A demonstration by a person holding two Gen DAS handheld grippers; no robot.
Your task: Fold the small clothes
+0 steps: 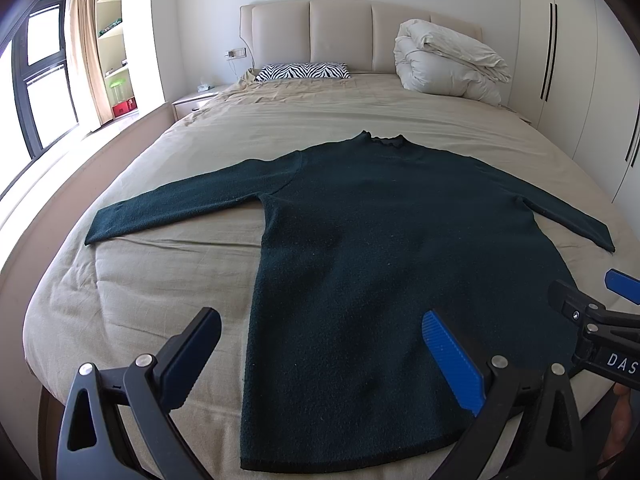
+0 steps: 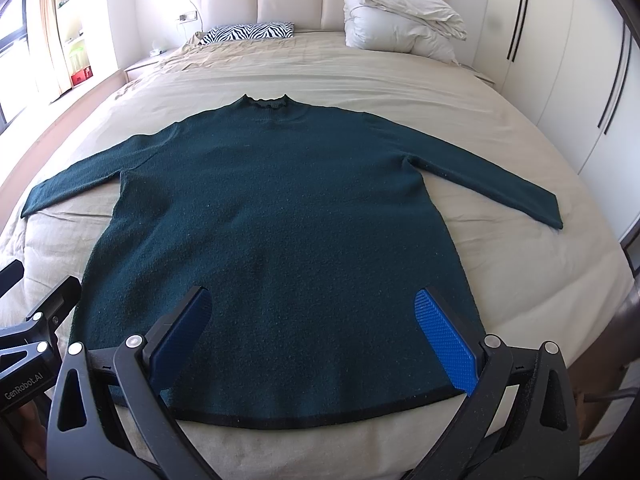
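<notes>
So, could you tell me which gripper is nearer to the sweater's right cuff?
Right. The right gripper hovers over the sweater's hem, on the right cuff side; the left gripper hovers further left.

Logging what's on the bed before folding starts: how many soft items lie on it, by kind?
Sweater: 1
Zebra pillow: 1
Duvet, bundled: 1
Total: 3
</notes>
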